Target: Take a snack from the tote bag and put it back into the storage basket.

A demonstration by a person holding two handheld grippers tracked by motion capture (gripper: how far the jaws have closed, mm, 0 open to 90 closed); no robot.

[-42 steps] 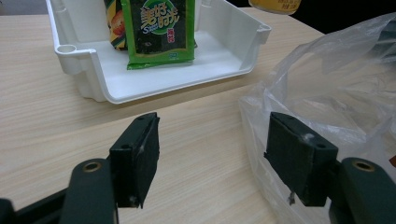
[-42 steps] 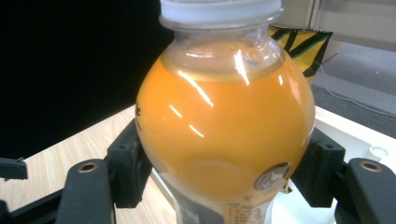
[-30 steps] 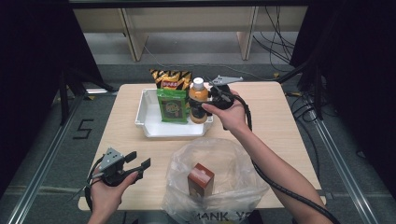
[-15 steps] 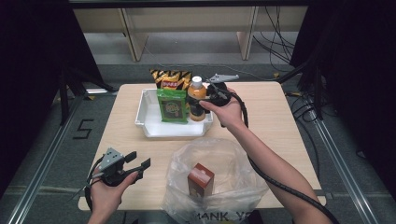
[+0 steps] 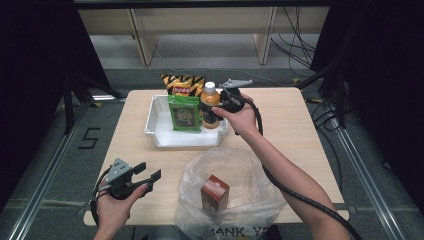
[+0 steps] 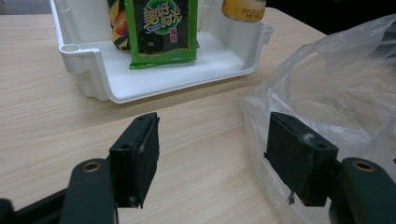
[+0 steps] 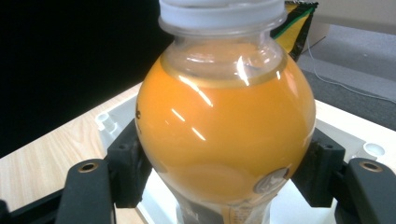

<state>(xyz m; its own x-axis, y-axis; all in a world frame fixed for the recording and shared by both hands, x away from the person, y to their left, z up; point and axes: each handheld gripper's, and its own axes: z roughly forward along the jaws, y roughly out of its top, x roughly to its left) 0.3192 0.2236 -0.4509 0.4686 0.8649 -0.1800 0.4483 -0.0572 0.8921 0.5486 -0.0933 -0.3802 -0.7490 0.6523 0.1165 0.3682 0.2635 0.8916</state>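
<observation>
While your left gripper (image 5: 148,177) rests at the table's near left corner, its jaws stand wide apart with nothing between them, just beside the clear plastic bag (image 5: 240,190). Further right, the orange juice bottle (image 5: 210,106) stands upright in the right end of the white tray (image 5: 159,134), next to the green snack packet (image 5: 184,113). Your right gripper (image 5: 216,107) has the bottle between its jaws, both pads (image 7: 125,170) pressed against its bulging sides.
</observation>
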